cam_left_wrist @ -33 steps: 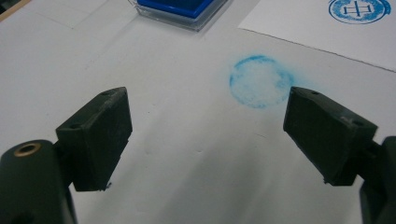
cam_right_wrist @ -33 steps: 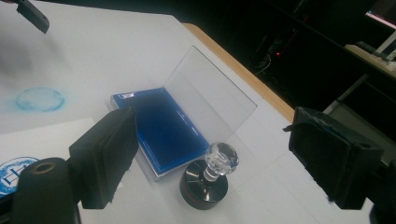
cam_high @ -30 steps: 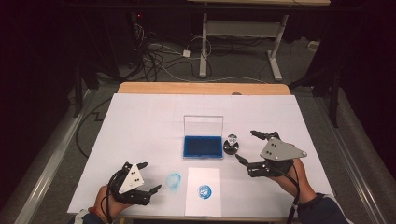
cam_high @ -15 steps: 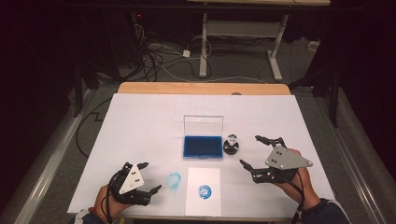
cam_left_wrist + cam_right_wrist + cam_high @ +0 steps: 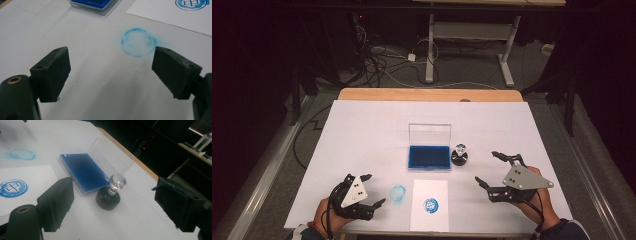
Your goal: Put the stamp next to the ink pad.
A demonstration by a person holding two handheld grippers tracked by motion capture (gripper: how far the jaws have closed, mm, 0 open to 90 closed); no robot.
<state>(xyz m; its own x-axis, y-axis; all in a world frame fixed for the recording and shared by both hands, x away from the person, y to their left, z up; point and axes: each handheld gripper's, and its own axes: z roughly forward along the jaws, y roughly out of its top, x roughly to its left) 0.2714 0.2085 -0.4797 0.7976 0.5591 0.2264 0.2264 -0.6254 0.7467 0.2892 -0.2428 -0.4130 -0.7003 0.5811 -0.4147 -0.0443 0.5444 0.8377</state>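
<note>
**Left gripper over a blue ink ring**

The left gripper has its two black fingers spread wide apart above the white tabletop, holding nothing. A round blue ink smudge lies just beyond the farther finger. A blue ink pad and a stamped paper sheet sit at the top edge.

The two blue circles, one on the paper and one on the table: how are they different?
The round blue stamp print on the white paper sheet is sharp and dark, with a character inside; the pale blue smudged ring on the white table cover is faint, blurry and blank inside. The print sits on the white paper sheet; the ring lies beside it, nearer the open left gripper. Both are round, blue and similar in size.
</note>
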